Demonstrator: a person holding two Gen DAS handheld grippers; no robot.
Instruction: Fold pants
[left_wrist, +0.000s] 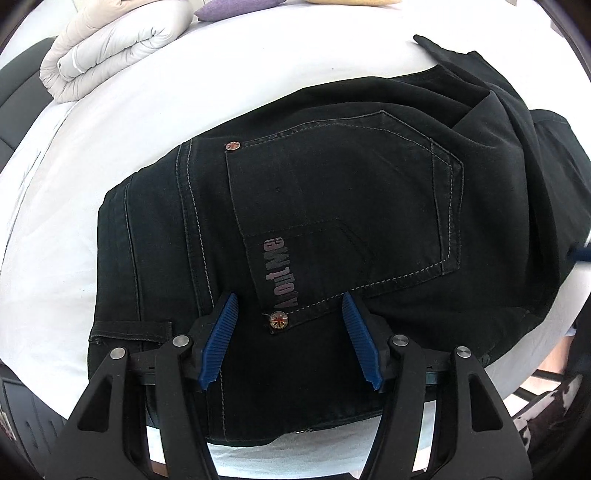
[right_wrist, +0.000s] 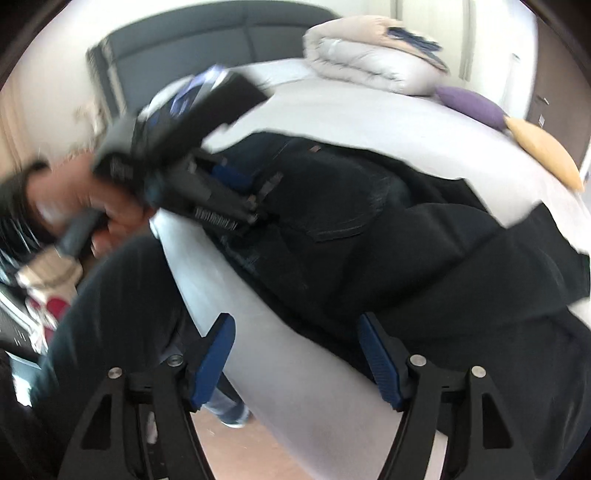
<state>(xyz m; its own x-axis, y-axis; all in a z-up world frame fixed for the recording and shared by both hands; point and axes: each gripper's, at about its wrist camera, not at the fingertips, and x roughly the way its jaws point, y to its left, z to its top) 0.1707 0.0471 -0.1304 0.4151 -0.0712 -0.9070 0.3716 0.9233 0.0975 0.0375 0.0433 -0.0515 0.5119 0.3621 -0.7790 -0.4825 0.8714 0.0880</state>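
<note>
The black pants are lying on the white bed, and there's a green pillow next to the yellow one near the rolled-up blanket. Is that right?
Almost. The black pants do lie on the white bed, and the rolled-up blanket is there, but the pillow beside the yellow one is purple, not green. The right wrist view shows it best.

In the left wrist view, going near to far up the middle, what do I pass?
left gripper → flag rivet → grey lettering → back pocket → white sheet → purple cushion
</note>
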